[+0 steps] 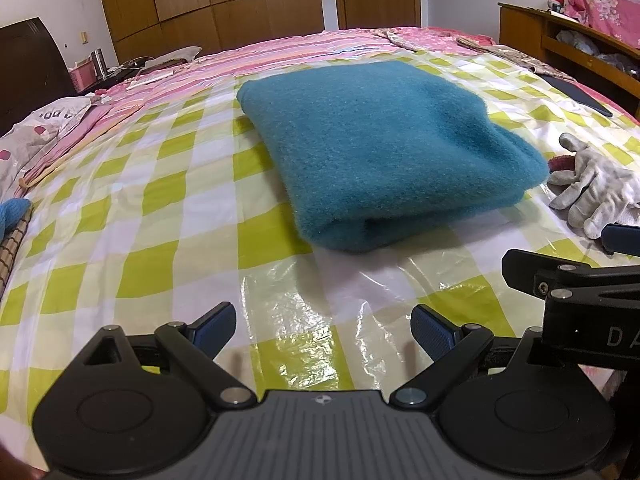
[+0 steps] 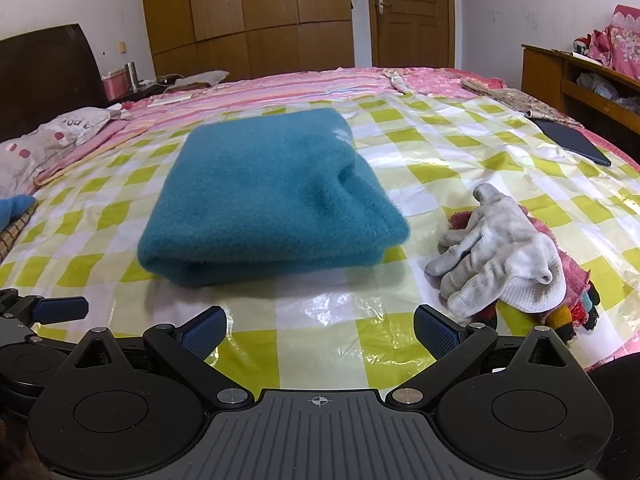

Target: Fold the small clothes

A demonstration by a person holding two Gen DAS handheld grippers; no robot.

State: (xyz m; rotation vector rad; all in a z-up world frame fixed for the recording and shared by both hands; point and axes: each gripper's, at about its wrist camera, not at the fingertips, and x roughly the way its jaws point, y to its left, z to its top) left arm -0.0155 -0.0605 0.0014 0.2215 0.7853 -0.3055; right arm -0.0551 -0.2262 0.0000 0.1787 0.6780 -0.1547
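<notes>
A teal fleece garment [image 1: 376,148] [image 2: 264,200] lies folded into a thick rectangle on the green-and-white checked plastic sheet [image 1: 120,208] [image 2: 448,152] that covers the bed. My left gripper [image 1: 324,330] is open, a short way in front of the fold's near edge, with nothing between its blue pads. My right gripper [image 2: 320,332] is open too, just short of the garment's near edge. The right gripper's body [image 1: 580,292] shows at the right of the left wrist view. One finger of the left gripper [image 2: 60,308] shows at the left of the right wrist view.
A grey-white glove [image 1: 596,188] [image 2: 504,256] lies on a heap of pink and multicoloured small clothes [image 2: 576,280] right of the garment. A dark flat tablet-like object [image 2: 572,142] rests at far right. A pillow [image 2: 44,136], a wardrobe and a wooden shelf [image 2: 580,76] surround the bed.
</notes>
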